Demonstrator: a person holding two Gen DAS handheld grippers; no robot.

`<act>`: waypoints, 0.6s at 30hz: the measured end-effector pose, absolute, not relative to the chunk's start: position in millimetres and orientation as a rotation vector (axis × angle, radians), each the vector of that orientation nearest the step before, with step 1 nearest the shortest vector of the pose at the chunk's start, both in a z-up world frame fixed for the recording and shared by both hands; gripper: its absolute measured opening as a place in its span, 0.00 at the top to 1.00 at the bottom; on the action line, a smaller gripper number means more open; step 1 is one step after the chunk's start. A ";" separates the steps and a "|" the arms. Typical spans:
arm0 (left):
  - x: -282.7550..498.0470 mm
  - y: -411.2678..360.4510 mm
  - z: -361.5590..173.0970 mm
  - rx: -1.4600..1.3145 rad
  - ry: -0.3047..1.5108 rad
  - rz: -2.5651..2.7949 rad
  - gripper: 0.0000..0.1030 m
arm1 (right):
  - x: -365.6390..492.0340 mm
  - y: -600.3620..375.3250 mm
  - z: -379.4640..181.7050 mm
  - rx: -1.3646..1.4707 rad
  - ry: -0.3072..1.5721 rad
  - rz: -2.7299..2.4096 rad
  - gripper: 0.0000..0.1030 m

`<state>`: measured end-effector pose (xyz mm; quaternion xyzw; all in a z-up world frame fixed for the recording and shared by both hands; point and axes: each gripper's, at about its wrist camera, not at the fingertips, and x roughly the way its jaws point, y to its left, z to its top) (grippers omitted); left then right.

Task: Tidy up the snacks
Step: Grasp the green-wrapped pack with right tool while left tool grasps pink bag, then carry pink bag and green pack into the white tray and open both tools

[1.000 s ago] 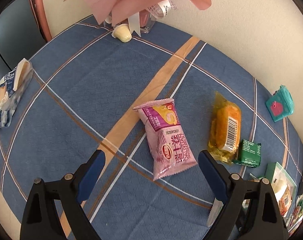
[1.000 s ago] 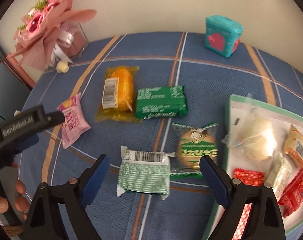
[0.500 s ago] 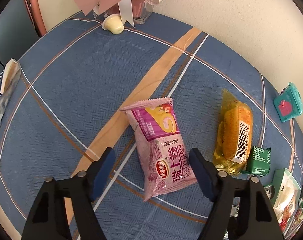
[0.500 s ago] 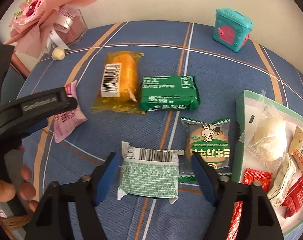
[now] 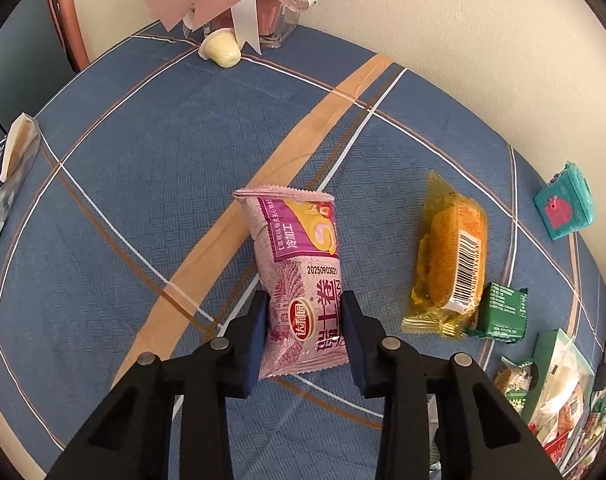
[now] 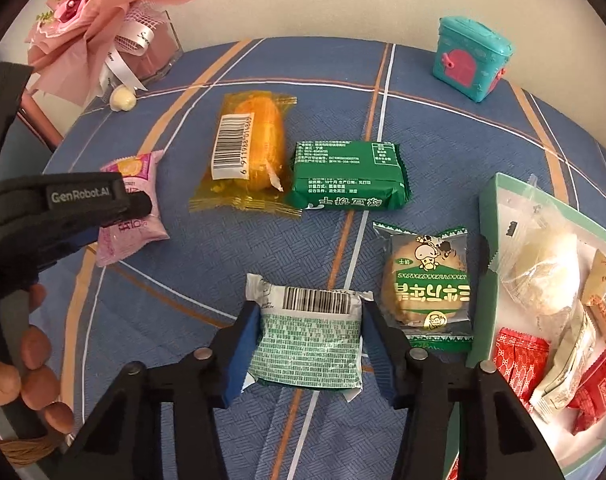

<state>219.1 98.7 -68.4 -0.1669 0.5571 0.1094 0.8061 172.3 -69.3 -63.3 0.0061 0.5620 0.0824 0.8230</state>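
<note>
A pink snack packet (image 5: 299, 240) lies on the blue checked tablecloth, and my left gripper (image 5: 305, 304) is shut on its near end, both blue pads pressed into its sides. From the right wrist view the same left gripper (image 6: 139, 204) shows side-on at the left, over the pink packet (image 6: 139, 232). My right gripper (image 6: 311, 316) is closing on a white-and-green packet (image 6: 309, 340) with a barcode. Its pads touch the packet's two sides. A green-rimmed box (image 6: 485, 280) at the right holds several wrapped snacks.
On the cloth lie a yellow cake packet (image 6: 247, 152), a dark green packet (image 6: 349, 176) and a mushroom-print biscuit packet (image 6: 427, 280). A teal toy box (image 6: 469, 62) and a pink bouquet (image 6: 91, 28) stand by the wall. A jelly cup (image 5: 221, 50) and a blue-white packet (image 5: 7, 172) lie at the left.
Both grippers' jaws have come together from wide open. The left pads now pinch the pink packet, and the right pads have reached the white-and-green packet's sides.
</note>
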 end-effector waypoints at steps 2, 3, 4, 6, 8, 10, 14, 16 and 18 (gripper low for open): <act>216.9 97.4 -65.0 -0.354 1.188 0.235 0.64 | 170.0 -71.1 -61.5 0.015 1.191 0.179 0.49; 215.0 95.9 -62.1 -0.353 1.184 0.234 0.64 | 168.8 -71.9 -60.1 0.017 1.188 0.183 0.49; 214.4 95.1 -60.5 -0.352 1.182 0.232 0.64 | 167.8 -72.8 -58.0 0.022 1.184 0.186 0.49; 210.2 91.5 -54.3 -0.348 1.174 0.229 0.64 | 165.4 -75.0 -52.5 0.033 1.173 0.193 0.49; 206.4 87.8 -47.7 -0.346 1.164 0.225 0.64 | 162.3 -76.5 -45.2 0.040 1.157 0.200 0.49; 205.3 86.1 -43.8 -0.348 1.156 0.223 0.64 | 159.6 -77.5 -37.3 0.044 1.138 0.206 0.49; 201.4 80.7 -32.7 -0.349 1.139 0.205 0.64 | 154.6 -79.7 -24.4 0.045 1.107 0.199 0.49; 199.2 78.2 -27.6 -0.336 1.130 0.205 0.64 | 152.6 -82.2 -19.3 0.054 1.098 0.199 0.49; 196.2 76.0 -22.1 -0.325 1.120 0.202 0.64 | 150.6 -86.0 -14.2 0.064 1.090 0.197 0.49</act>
